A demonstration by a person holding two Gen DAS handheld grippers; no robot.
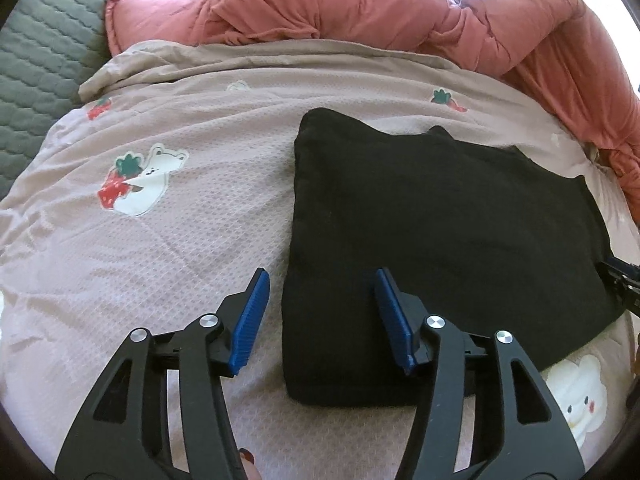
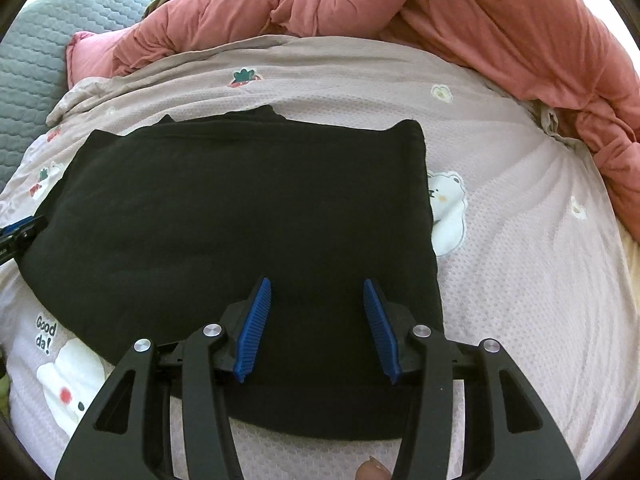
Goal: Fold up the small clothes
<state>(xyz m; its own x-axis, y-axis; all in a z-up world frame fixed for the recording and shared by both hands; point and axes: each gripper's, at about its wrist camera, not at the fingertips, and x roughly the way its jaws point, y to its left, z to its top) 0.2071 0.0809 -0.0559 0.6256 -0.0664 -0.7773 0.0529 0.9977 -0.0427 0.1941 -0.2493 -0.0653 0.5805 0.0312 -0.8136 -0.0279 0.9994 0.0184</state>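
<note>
Folding a black garment (image 1: 440, 216) on the bed (image 1: 160, 260)
Left hand-held gripper (image 1: 322, 312) and right hand-held gripper (image 2: 318, 316) hover open at opposite sides, likely ready to pinch.

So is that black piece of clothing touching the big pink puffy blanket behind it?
Apart. The right wrist view shows a wide strip of patterned bedsheet between the black garment and the pink comforter.

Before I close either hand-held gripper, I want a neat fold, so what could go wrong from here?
1. The left hand-held gripper straddles the left edge of the black garment; closing may also pinch the pink bedsheet beneath.
2. The right hand-held gripper sits open over the garment's thick middle, not an edge, so it may bunch the layers.
</note>
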